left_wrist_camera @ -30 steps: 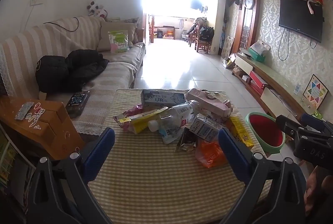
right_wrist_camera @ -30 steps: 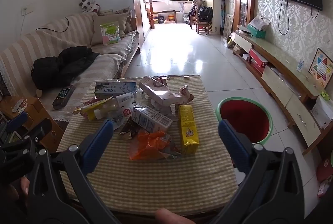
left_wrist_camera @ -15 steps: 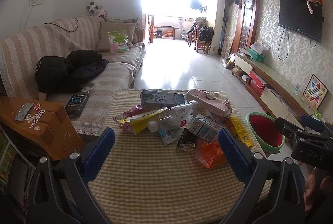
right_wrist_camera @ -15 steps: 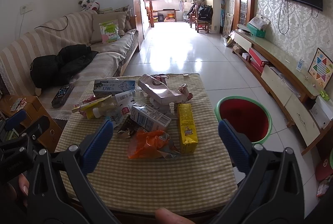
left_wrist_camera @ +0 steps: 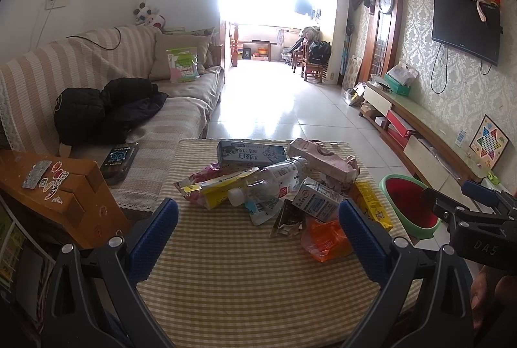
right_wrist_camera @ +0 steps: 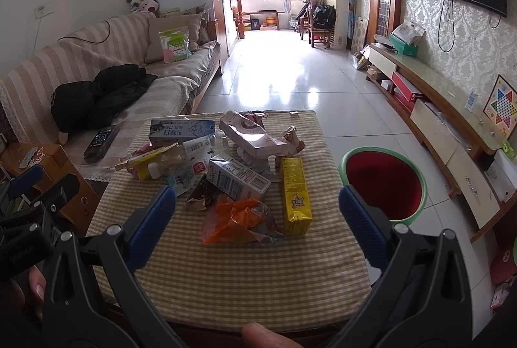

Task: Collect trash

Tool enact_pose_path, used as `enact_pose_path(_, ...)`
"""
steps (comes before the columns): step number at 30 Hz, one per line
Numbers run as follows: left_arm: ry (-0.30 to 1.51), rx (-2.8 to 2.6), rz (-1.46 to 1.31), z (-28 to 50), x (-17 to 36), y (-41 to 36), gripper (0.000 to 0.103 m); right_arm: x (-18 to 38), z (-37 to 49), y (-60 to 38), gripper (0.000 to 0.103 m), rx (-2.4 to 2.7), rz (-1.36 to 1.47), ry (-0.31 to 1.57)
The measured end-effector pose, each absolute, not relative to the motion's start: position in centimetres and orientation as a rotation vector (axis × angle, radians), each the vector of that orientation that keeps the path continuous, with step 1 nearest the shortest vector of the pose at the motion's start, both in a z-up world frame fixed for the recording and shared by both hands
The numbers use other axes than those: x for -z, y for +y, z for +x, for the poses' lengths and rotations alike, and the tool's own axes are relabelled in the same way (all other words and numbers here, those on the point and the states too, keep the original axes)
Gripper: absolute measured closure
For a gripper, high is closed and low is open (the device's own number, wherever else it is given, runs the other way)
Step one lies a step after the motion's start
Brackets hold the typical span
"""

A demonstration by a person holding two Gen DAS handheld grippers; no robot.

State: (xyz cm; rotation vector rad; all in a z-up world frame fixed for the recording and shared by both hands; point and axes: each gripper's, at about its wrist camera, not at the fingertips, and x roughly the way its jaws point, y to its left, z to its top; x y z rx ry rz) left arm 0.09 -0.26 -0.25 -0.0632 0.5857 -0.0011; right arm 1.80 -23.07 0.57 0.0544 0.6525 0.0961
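Hovering with both claws spread wide and empty, I see the yellow carton [right_wrist_camera: 294, 195] on the tabletop [right_wrist_camera: 245, 270] ahead of my right claw [right_wrist_camera: 257, 212], long axis running near-to-far, bin [right_wrist_camera: 384, 183] to its right.

Probably a home living room: striped sofa [left_wrist_camera: 97, 67], wall-mounted television [left_wrist_camera: 465, 25].

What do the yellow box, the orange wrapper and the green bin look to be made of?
The yellow box looks like coated carton: flat printed faces, sharp folded edges, a dented end. The orange wrapper seems thin plastic film, crumpled, partly see-through and glinting. The green bin looks like moulded plastic: a smooth rounded rim with a soft sheen; its red inside may be a liner, I cannot tell.
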Motion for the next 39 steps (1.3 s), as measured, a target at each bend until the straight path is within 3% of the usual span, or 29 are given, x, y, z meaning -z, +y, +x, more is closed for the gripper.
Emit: enact_pose_path(39,0.608,0.006,-0.076,0.4,0.9,-0.3,0.008,0.5,1.5,-23.3,0.003,-0.108,0.062,0.673)
